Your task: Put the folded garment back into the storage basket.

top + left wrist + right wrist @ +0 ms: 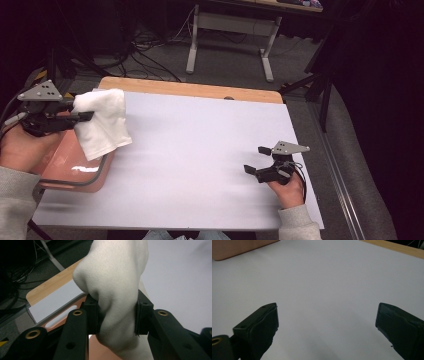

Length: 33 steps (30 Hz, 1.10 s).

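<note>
Over at the left edge of the table [200, 145], the left gripper [85, 116] is clamped onto a white cloth [102, 122], holding it up above a pink tray [75, 175] that sits at that side. The cloth is bunched where the jaws pinch it and the rest hangs down loose on the far side of the gripper, its lower edge draping over the tray's rim. From the left gripper view, the cloth [115, 290] bulges up thick between the two black jaws, squeezed from both sides. The right gripper [257, 160] rests low near the right side of the table, well apart from the cloth, its jaws spread wide with nothing between them
</note>
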{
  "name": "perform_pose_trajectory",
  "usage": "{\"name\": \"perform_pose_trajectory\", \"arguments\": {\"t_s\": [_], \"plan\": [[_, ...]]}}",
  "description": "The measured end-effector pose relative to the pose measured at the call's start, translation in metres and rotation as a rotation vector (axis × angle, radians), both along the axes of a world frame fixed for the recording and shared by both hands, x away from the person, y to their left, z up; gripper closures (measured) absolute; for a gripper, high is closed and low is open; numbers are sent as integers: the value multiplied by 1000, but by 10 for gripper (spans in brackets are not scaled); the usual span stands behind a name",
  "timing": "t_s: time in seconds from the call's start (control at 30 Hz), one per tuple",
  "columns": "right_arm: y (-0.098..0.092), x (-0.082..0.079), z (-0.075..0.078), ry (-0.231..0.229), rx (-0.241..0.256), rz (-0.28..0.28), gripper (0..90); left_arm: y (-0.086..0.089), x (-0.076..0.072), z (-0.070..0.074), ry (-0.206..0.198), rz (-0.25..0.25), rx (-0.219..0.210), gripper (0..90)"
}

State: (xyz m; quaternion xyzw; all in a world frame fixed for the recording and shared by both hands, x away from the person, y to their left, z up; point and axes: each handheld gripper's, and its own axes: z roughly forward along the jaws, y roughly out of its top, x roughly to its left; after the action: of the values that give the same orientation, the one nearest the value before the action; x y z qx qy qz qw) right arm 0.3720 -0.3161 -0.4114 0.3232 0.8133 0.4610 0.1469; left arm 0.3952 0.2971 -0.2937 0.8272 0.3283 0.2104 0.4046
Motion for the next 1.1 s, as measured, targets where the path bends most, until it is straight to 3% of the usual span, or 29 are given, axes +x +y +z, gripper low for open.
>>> {"name": "perform_pose_trajectory", "arguments": {"t_s": [0.43,0.8,1.1], "plan": [[2,0,-1,3,-1,4,51,19,2,-8,42,42,23,637],[4,0,-2,6,-8,10,50,38,0,-13,53,60,34,636],[6,0,-3,11,-10,16,51,50,-1,-24,101,86,57,636]]}}
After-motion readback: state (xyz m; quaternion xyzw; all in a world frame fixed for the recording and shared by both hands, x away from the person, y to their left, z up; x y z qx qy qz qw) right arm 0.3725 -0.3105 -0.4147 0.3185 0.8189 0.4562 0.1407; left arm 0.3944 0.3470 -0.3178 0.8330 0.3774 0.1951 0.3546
